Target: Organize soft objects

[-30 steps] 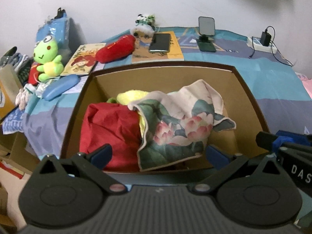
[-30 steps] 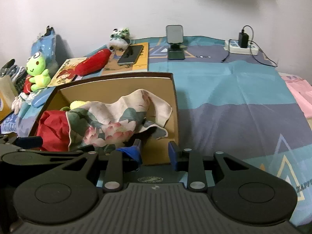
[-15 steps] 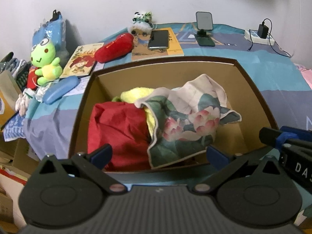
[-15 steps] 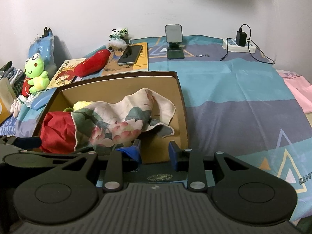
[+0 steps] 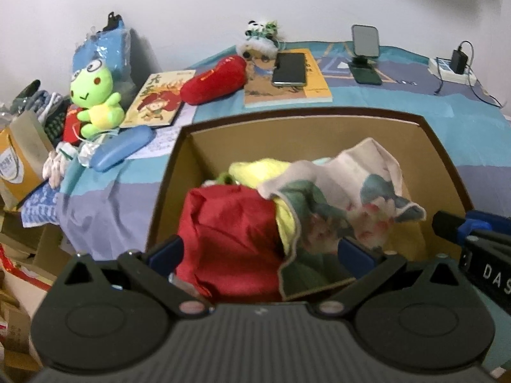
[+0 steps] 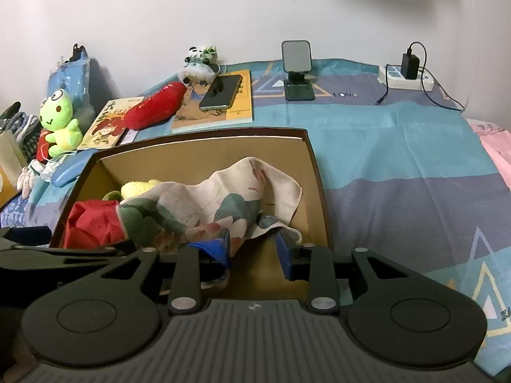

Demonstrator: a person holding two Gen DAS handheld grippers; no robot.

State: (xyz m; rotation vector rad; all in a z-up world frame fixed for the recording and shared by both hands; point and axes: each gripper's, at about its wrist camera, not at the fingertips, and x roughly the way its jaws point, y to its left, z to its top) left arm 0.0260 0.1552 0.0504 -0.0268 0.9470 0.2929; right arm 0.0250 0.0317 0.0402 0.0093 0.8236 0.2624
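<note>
The step in hand looks like letting go of the floral cloth [image 6: 223, 204] into the cardboard box [image 6: 204, 146] on the bed [image 6: 399, 166]; the box already holds a red cloth [image 5: 230, 233] at about 9 o'clock and a yellow soft item [image 5: 258, 172] toward 11 o'clock, under the floral cloth, which drapes across the middle and toward 3 o'clock.

Outside the box, at roughly 10 o'clock, a green frog plush [image 5: 94, 95] sits at the bed's edge, and a red plush [image 5: 214, 79] lies beside the books near 12 o'clock. In my judgement these are the next soft things to collect, so the next move calls for lifting clear of the box rim and reaching over toward them without dragging the cloth back out.

The left hand-held gripper [image 5: 258, 252] hangs over the near side of the box with its jaws wide apart, empty, the red cloth showing between them but not pinched.

The right hand-held gripper [image 6: 252, 249] is opening; its jaws stand partly apart over the near right corner of the box. The floral cloth's lower edge lies against the left pad, and nothing is clamped.
</note>
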